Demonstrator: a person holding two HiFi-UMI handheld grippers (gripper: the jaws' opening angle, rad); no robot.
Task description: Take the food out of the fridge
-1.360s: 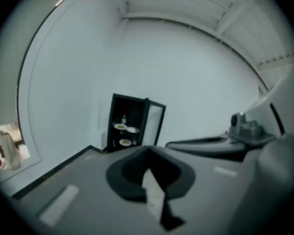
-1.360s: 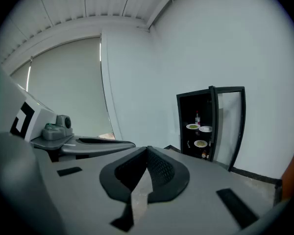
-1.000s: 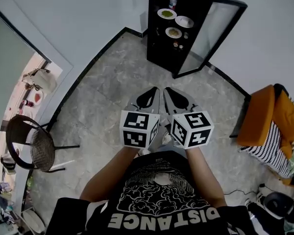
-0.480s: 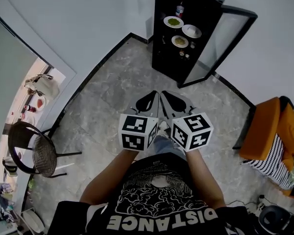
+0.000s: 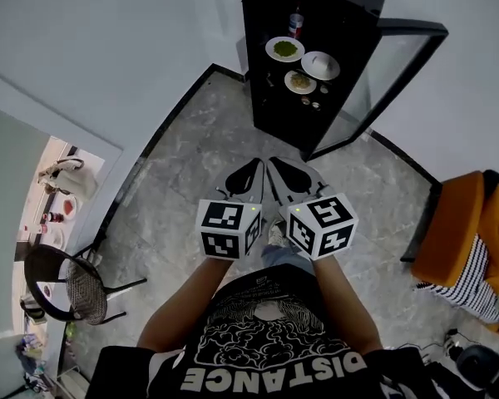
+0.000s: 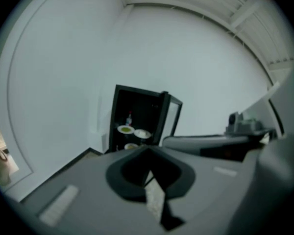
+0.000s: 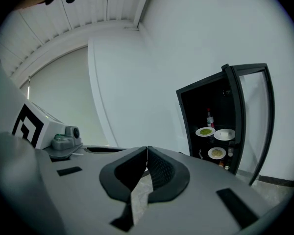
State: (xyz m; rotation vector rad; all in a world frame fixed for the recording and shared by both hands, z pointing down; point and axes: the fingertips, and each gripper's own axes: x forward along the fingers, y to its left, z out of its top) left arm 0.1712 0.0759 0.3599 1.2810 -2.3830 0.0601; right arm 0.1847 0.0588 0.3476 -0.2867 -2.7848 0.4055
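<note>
A black fridge [image 5: 303, 52] stands against the far wall with its glass door [image 5: 391, 77] swung open to the right. On its shelves sit a plate of green food [image 5: 284, 49], a white plate [image 5: 320, 65], a lower plate of pale food [image 5: 299, 81] and a bottle [image 5: 295, 22]. My left gripper [image 5: 255, 165] and right gripper [image 5: 274, 164] are held side by side over the floor, well short of the fridge. Both are shut with nothing in them. The left gripper view shows my left gripper [image 6: 148, 150] below the fridge [image 6: 137, 114]. The right gripper view shows my right gripper [image 7: 147, 148] and the green plate [image 7: 205, 131].
A dark wire chair [image 5: 66, 277] stands at the lower left beside a doorway [image 5: 54, 198]. An orange armchair [image 5: 457, 235] with striped cloth [image 5: 474, 283] stands at the right. Marble floor [image 5: 200, 148] lies between me and the fridge.
Both grippers and the person have moved forward towards the fridge, which now sits larger and nearer in the head view. The jaws have stayed shut.
</note>
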